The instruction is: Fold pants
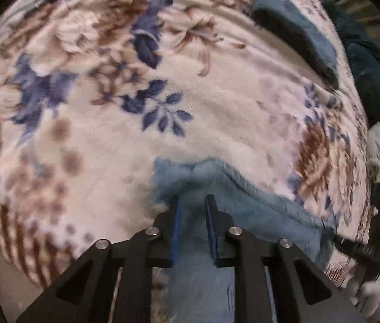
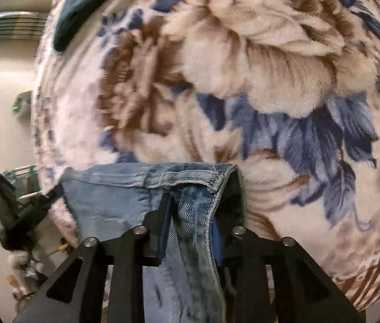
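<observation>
While both cameras look down over a plush blanket (image 1: 217, 123) printed with big cream roses, brown petals and navy leaves, its pile thick and furry, the pants (image 2: 114, 196) come in from the bottom edge of each view: light, faded blue denim, stiff and creased, with pale stitched seams and a few worn slits. Over on the right, the right gripper (image 2: 190, 215) has its black fingers, lined with blue pads (image 2: 218, 239), pinched in on a bunched ridge of that denim, a darker twisted fold running straight up between them, and a hemmed, stitched edge curling over just past the tips. The cloth spreads flat to the left of that grip, lying on the blanket. Now the left side: the left gripper (image 1: 192, 210) shows the same black fingers and blue pads (image 1: 211, 228), set a narrow way apart with a band of denim filling the gap, so it is closed down on the fabric too; the edge here looks fuzzy and blurred, rumpled into a soft hump right at the fingertips, and the rest of the cloth trails off to the right along the blanket. Far off near the top, a folded blue garment (image 1: 297, 32) lies on the blanket, and beyond it darker teal clothes (image 1: 373, 80) are heaped at the edge.
</observation>
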### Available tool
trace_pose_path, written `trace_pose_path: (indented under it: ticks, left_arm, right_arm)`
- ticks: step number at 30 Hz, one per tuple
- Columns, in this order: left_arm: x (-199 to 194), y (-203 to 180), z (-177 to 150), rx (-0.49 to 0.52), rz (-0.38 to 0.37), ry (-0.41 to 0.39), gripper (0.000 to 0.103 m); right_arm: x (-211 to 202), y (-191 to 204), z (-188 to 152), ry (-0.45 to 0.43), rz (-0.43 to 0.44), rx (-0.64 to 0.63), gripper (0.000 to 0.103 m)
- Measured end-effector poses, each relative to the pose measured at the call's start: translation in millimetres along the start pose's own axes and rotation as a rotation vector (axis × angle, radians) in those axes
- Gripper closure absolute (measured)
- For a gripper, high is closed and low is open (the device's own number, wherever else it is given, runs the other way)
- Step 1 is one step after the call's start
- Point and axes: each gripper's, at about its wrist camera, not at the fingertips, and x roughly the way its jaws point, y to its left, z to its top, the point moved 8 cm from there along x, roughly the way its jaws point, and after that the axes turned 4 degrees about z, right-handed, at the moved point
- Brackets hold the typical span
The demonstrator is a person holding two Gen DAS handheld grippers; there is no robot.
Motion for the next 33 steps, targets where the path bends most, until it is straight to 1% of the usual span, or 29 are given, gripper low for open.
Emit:
trace_pose_path:
  ticks: [1,2,3,4,6,8,10,11,12,13,14,15,17,19,20,21,22,23,24,25,26,27,28,29,30,33]
  left_arm:
    - [-6.9,1.7,-7.9,0.004,0.0,-0.01,0.076]
    - [-11.1,4.1,-15.3,-0.001,-0.007,-0.007,0.068]
    - [-12.6,4.0,-26.5,-0.015,-0.037,0.002,0.064]
    - [-11.0,4.2,-39.5,-0.032,-0.062,0.02,0.063]
    - [-0.7,6.2,-70.4,-0.052,-0.088,0.096,0.063]
    - [14.8,8.2,-104.0,-0.06,-0.087,0.173,0.063]
    - [27.0,8.8,-134.8,-0.072,-0.097,0.228,0.063]
    - [31.8,9.7,-147.3,-0.081,-0.097,0.241,0.063]
    - [34.2,10.1,-154.7,-0.087,-0.097,0.246,0.063]
    - [37.2,9.4,-161.2,-0.078,-0.091,0.245,0.063]
    - [40.0,9.3,-165.6,-0.055,-0.072,0.241,0.063]
    - [43.6,10.0,-168.8,-0.023,-0.047,0.236,0.063]
    - [50.3,10.1,-170.4,0.009,-0.037,0.241,0.063]
    - [49.7,9.7,-168.7,0.016,-0.035,0.261,0.063]
    - [45.9,8.0,-166.1,0.009,-0.039,0.268,0.063]
    - [37.6,6.0,-160.9,0.006,-0.056,0.255,0.063]
    - [26.2,4.5,-153.2,0.008,-0.076,0.22,0.063]
    - [16.4,4.6,-146.0,0.011,-0.095,0.186,0.063]
    - [4.6,3.9,-135.4,0.016,-0.125,0.133,0.063]
    - [-2.2,3.9,-127.1,0.022,-0.152,0.09,0.063]
    - [-6.2,3.7,-118.2,0.027,-0.183,0.048,0.054]
    - [-7.0,5.2,-108.9,0.028,-0.206,0.013,0.039]
    - [-2.2,7.1,-99.4,0.019,-0.208,-0.006,0.036]
    - [2.9,9.6,-92.6,0.004,-0.212,-0.014,0.036]
    - [11.5,12.0,-86.8,-0.017,-0.224,-0.004,0.036]
    - [39.8,9.9,-75.0,-0.059,-0.251,0.046,0.036]
  right_arm:
    - [-7.1,0.8,-1.5,-0.006,0.002,-0.014,0.042]
    - [-12.4,0.2,-4.2,-0.008,-0.012,-0.028,0.027]
    - [-19.0,-3.0,-9.6,-0.009,-0.03,-0.044,0.026]
    - [-20.1,-5.3,-14.5,0.002,-0.035,-0.047,0.026]
    - [-15.8,-15.5,-33.8,0.077,-0.029,-0.011,0.026]
    - [-9.1,-25.7,-59.2,0.149,0.002,0.032,0.026]
    - [-0.5,-30.8,-89.0,0.216,0.029,0.043,0.026]
    - [2.0,-32.6,-102.4,0.238,0.038,0.039,0.032]
    - [5.9,-34.1,-115.5,0.256,0.039,0.037,0.043]
    - [8.8,-38.2,-128.0,0.262,0.027,0.048,0.071]
    - [10.3,-40.7,-136.7,0.262,0.052,0.078,0.076]
    - [10.6,-44.0,-141.9,0.255,0.061,0.101,0.076]
    - [12.0,-55.7,-147.7,0.227,0.031,0.124,0.076]
    - [17.9,-70.7,-150.8,0.227,-0.016,0.149,0.076]
    - [22.5,-72.1,-152.3,0.242,-0.029,0.148,0.076]
    - [23.3,-68.7,-151.2,0.247,-0.032,0.128,0.075]
    - [21.9,-62.5,-148.7,0.253,-0.024,0.097,0.073]
    - [19.6,-54.0,-144.8,0.257,-0.003,0.067,0.068]
    - [18.6,-45.6,-141.2,0.255,0.02,0.045,0.049]
    - [13.1,-38.7,-136.5,0.239,0.053,0.02,0.035]
    - [7.0,-35.2,-128.9,0.208,0.069,0.004,0.014]
    - [-0.3,-36.1,-118.8,0.157,0.062,-0.008,0.013]
    - [-4.6,-37.4,-109.2,0.117,0.059,-0.016,0.013]
    - [-5.5,-39.9,-101.5,0.093,0.064,-0.017,0.013]
    - [-3.3,-41.5,-94.4,0.085,0.08,-0.012,0.013]
    - [9.9,-43.7,-72.6,0.099,0.16,0.002,0.013]
